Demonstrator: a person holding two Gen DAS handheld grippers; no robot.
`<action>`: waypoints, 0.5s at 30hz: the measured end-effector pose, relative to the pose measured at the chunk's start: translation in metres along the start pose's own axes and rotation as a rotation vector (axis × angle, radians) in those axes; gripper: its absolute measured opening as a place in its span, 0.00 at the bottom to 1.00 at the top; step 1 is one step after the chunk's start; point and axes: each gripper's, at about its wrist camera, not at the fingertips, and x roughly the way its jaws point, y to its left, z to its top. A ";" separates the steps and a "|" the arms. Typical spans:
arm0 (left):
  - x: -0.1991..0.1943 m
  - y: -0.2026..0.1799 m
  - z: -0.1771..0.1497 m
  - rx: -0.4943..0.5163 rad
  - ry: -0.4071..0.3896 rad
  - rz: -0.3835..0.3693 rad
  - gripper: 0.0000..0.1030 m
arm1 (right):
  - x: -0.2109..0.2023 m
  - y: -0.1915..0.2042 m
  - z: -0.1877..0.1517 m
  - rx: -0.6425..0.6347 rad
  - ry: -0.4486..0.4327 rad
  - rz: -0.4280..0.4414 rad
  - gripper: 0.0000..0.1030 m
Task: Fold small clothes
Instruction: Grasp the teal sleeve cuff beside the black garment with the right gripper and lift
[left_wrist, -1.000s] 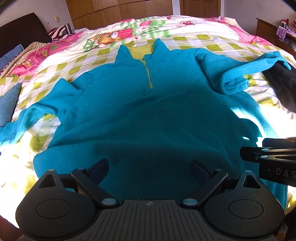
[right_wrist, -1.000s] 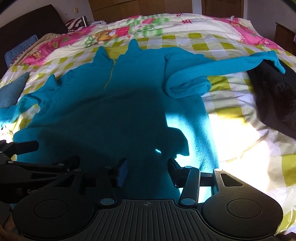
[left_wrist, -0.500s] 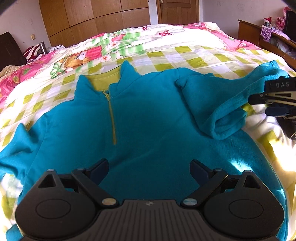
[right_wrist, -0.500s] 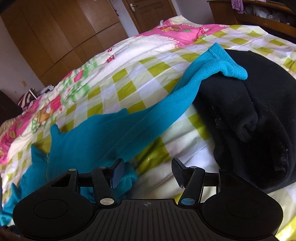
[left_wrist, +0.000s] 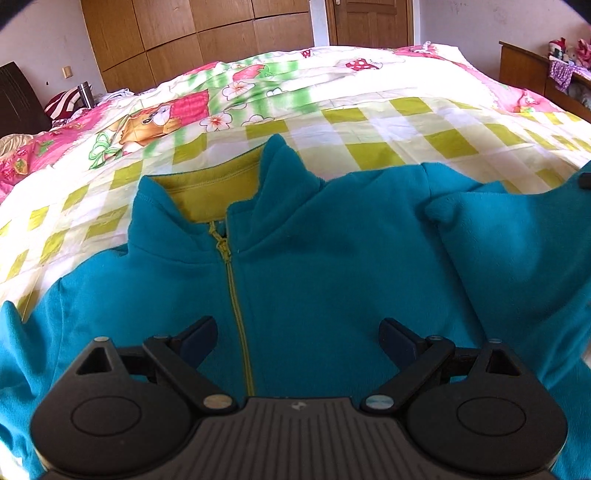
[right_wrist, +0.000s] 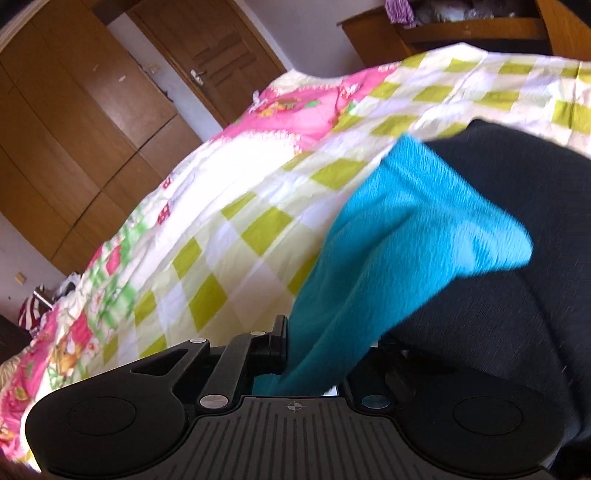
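A teal fleece pullover (left_wrist: 332, 258) with a yellow-green zip and collar lining lies face up on the bed. My left gripper (left_wrist: 298, 339) hovers open over its chest, one finger on each side of the zip, with nothing between them. In the right wrist view the pullover's right sleeve (right_wrist: 388, 258) runs between the fingers of my right gripper (right_wrist: 328, 347), which is shut on it. The view is tilted. The cuff hangs out over a black garment (right_wrist: 498, 332). The right finger is hidden behind the sleeve.
The bedspread (left_wrist: 369, 122) is yellow-green check with pink cartoon panels. The black garment lies at the bed's right side under the sleeve. Wooden wardrobes (left_wrist: 184, 44) and a door stand beyond the bed. A wooden dresser (left_wrist: 532, 74) is at the right.
My left gripper moved forward from the hem to the chest, staying open. My right gripper swung out to the right sleeve, tilted and shut on it near the cuff.
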 end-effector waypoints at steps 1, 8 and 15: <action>0.001 -0.004 0.005 -0.001 -0.010 -0.016 1.00 | -0.007 0.000 0.009 -0.012 -0.044 -0.013 0.04; 0.008 -0.069 0.038 0.080 -0.079 -0.129 1.00 | -0.046 -0.021 0.074 -0.033 -0.226 -0.109 0.04; 0.036 -0.130 0.051 0.123 -0.066 -0.166 1.00 | -0.059 -0.048 0.130 -0.025 -0.294 -0.218 0.04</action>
